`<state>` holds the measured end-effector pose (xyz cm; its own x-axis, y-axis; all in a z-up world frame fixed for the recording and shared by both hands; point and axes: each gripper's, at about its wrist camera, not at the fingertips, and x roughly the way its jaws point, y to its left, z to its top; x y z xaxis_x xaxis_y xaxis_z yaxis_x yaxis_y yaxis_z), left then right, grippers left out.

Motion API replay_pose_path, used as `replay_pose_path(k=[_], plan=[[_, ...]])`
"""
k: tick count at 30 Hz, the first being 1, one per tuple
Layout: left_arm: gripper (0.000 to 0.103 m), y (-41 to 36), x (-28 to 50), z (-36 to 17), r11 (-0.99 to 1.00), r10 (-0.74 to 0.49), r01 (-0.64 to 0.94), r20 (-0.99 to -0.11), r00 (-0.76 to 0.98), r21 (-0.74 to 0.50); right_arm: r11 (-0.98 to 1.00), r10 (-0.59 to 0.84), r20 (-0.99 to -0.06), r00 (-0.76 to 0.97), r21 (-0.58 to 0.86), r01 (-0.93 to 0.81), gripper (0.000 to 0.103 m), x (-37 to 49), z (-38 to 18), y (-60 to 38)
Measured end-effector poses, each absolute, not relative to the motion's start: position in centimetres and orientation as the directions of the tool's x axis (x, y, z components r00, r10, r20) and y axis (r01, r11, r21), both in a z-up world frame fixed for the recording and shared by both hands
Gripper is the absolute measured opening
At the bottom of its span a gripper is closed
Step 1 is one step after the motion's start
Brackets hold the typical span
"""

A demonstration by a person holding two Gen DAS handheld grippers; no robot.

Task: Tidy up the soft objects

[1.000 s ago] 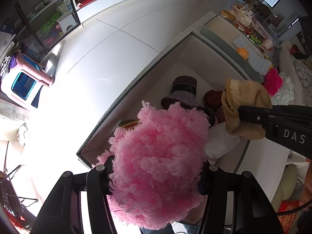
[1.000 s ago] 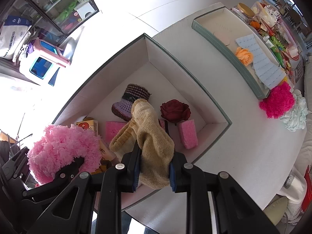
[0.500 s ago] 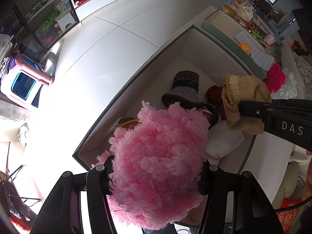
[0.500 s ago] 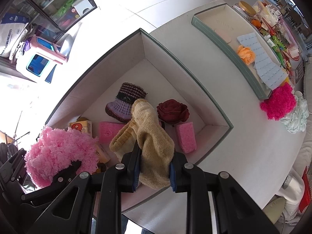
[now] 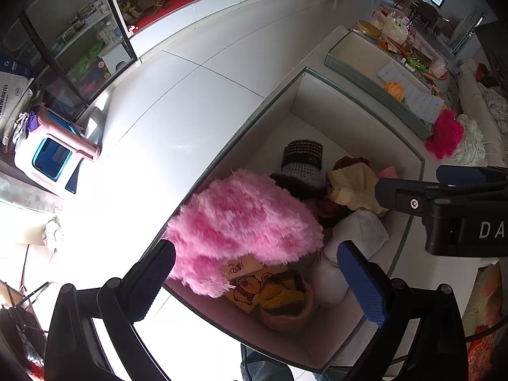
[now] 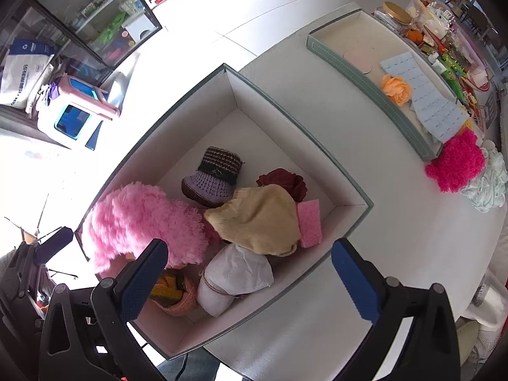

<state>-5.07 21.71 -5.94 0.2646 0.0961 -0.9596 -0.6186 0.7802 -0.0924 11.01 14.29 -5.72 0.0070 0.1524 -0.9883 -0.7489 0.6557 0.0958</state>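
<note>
Both grippers stand wide with nothing between their blue ribbed pads: the left gripper and the right gripper have just been opening above the box, each with its jaws spread over the heap and not touching it. A second ago the left one clamped the pink fluff and the right one pinched the tan sock; now both lie loose in the box, the fluff against the left wall, the sock draped over the middle of the pile, its ribbed cuff toward the fluff.

The box is a deep rectangular carton with pale inner walls and a grey-green rim, standing on a white table. Nearest in it sit one white wrapped bundle and one small knitted basket in orange and yellow, beside a printed cartoon card. Further in are one flat pink sponge just beside the sock, one dark red fabric rose partly under it, and one crocheted bucket hat, purple with a striped crown.

Beyond, well apart on the table, one magenta pompom touches a pale ruffled puff, next to a shallow tray holding one orange rose.
</note>
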Motion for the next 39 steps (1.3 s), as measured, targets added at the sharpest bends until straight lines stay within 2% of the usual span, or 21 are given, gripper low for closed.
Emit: replay_pose_path(k=[2, 8, 14, 39], plan=[[0.102, 21.7, -5.0, -5.4, 0.775, 0.127, -0.630, -0.964, 0.234, -0.051, 0.669, 0.169, -0.985, 0.023, 0.097, -0.737, 0.103, 11.1, -4.8, 13.7], [0.102, 21.9, -5.8, -3.6, 0.744, 0.085, -0.655, -0.954, 0.287, -0.130, 0.672, 0.196, -0.978, 0.066, 0.085, -0.736, 0.103, 10.3, -2.3, 12.6], [0.102, 21.2, -6.7, -3.2, 0.745, 0.121, -0.663, -0.961, 0.248, -0.077, 0.641, 0.189, -0.978, 0.091, 0.053, -0.765, 0.103, 9.1, -1.0, 12.6], [0.102, 21.5, -9.3, -3.7, 0.726, 0.123, -0.684, -0.965, 0.231, -0.071, 0.604, 0.170, -0.979, 0.117, 0.010, -0.797, 0.103, 6.2, -0.6, 13.5]])
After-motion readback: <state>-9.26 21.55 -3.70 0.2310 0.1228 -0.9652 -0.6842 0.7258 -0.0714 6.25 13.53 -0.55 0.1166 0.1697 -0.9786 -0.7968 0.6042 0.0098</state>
